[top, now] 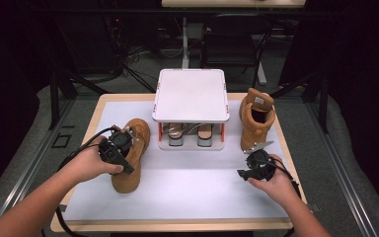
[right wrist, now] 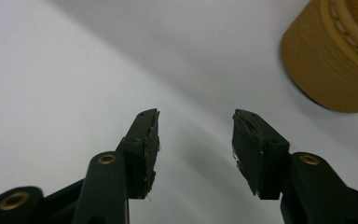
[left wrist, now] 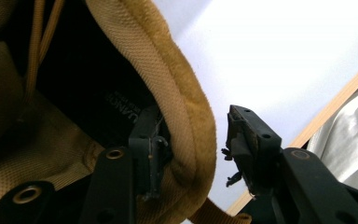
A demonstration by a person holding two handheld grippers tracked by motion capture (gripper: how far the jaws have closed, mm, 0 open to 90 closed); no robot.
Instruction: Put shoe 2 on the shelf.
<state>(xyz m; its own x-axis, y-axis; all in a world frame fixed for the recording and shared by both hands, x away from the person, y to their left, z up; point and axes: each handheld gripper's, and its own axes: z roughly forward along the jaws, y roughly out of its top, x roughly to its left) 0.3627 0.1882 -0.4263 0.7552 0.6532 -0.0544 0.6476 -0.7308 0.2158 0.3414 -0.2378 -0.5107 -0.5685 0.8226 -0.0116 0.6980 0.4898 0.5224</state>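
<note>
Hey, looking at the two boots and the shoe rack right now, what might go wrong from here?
1. The left tool straddles the padded collar of the left boot with its jaws open; one pad sits inside the collar, so pulling away might snag it and drag or tip the boot.
2. The right boot stands upright near the table edge, close to the open right tool; a careless swing could knock it over.

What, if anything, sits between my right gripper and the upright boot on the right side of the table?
Nothing visible. The right gripper hangs open over bare white mat, and the upright boot stands just beyond it, its heel showing ahead with only mat in the gap.
</note>
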